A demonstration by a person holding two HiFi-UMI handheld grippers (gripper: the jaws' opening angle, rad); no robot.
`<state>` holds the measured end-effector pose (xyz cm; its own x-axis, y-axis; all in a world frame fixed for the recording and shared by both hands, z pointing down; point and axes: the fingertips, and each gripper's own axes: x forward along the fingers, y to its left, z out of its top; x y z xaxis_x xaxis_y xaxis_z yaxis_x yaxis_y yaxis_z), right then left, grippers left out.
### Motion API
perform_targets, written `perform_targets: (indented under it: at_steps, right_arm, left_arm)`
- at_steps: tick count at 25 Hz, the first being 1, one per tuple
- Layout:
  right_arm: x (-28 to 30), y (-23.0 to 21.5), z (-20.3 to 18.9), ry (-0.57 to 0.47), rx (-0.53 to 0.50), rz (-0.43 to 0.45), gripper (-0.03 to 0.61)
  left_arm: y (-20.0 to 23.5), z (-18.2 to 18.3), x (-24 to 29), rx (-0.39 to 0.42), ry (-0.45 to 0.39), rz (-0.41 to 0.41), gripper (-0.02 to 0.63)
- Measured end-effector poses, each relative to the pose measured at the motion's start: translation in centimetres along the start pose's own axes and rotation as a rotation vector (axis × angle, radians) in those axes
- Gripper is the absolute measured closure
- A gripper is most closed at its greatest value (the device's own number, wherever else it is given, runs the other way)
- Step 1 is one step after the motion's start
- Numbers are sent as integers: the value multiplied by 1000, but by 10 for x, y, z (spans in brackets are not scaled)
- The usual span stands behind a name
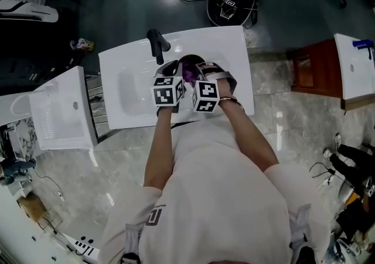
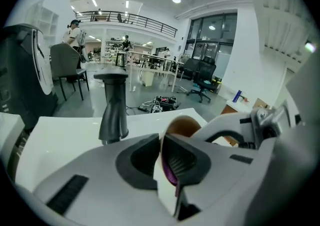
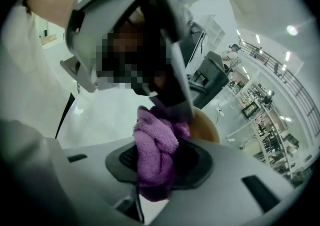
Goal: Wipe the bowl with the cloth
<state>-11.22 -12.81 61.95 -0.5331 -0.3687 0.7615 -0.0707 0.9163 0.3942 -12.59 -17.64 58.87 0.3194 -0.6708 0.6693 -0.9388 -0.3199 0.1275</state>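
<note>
Worryingly, the left gripper (image 2: 162, 145) pinched only the bowl (image 2: 183, 125) rim; the right gripper (image 3: 159, 167), clamping the cloth (image 3: 154, 142), could push it loose.

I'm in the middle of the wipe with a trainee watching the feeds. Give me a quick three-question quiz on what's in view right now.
1. Multiple choice: what do the right tongs grip? A) a sponge B) a purple cloth C) a brush
2. True or false: the left tongs are clamped on the rim of the bowl.
3. Fill in: the dark faucet stands on a white ____.
Key: 1 B; 2 true; 3 washbasin.
</note>
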Motion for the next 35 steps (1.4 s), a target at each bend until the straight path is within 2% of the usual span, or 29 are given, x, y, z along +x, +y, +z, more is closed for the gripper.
perform_targets:
  at_steps: [5, 13, 16, 19, 23, 24, 27, 29, 31, 33, 35]
  right_arm:
    - [-8, -22, -6, -38, 104, -93, 465]
    - [-19, -44, -28, 1, 156, -204, 460]
    - [-21, -47, -32, -5, 198, -218, 459]
    - [-28, -54, -27, -33, 223, -245, 462]
    - [-39, -65, -21, -80, 260, -282, 457]
    - [-45, -72, -21, -97, 282, -314, 459]
    - [-69, -105, -26, -143, 378, -445, 460]
    - [-81, -120, -32, -170, 452, -467, 460]
    - [-83, -118, -34, -201, 504, -412, 460]
    - [-76, -106, -32, -233, 541, -316, 460]
    - [-64, -92, -27, -260, 585, -229, 460]
  left_arm:
    - [-10, 2, 3, 62, 25, -47, 587]
    - [-27, 0, 9, 115, 60, -74, 586]
    - [-30, -6, 10, 172, 80, -50, 586]
    - [-26, -14, 12, 247, 119, 9, 586]
    - [-17, -24, 15, 247, 149, 38, 588]
    - [-14, -28, 16, 273, 160, 50, 588]
    - [-9, -39, 15, 434, 171, 88, 598]
    - [-11, -41, 12, 527, 147, 95, 598]
    - [-14, -39, 9, 628, 120, 101, 598]
    - [-18, -33, 7, 745, 85, 111, 598]
    - [-23, -25, 6, 905, 43, 127, 598]
